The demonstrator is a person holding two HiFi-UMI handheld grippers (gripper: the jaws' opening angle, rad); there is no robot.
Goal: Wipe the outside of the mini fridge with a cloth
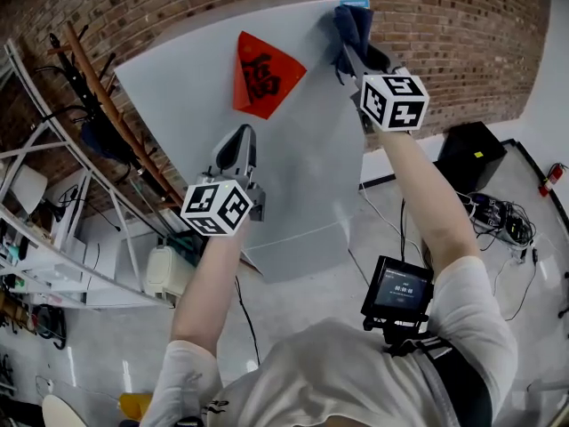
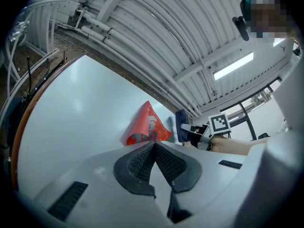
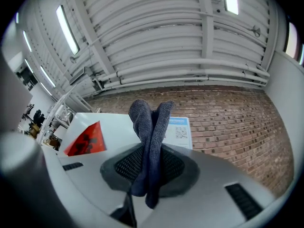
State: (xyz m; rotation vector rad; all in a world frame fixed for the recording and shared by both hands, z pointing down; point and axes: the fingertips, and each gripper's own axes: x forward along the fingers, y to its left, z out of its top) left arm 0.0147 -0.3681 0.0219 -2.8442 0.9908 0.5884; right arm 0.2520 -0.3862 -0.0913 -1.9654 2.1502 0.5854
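Head view shows us with the cloth (image 1: 353,27) pinched between our right gripper's (image 1: 352,53) fingers, up at the top right corner of the fridge (image 1: 293,176), just beside a blue label (image 1: 354,3). Our left gripper (image 1: 240,139) hangs over the middle of the fridge's front, below a red sticker (image 1: 262,76), its fingers closed together on nothing. A brick wall (image 1: 462,25) stands behind the fridge.

Head view looks down; both gripper views face the fridge (image 1: 196,105).
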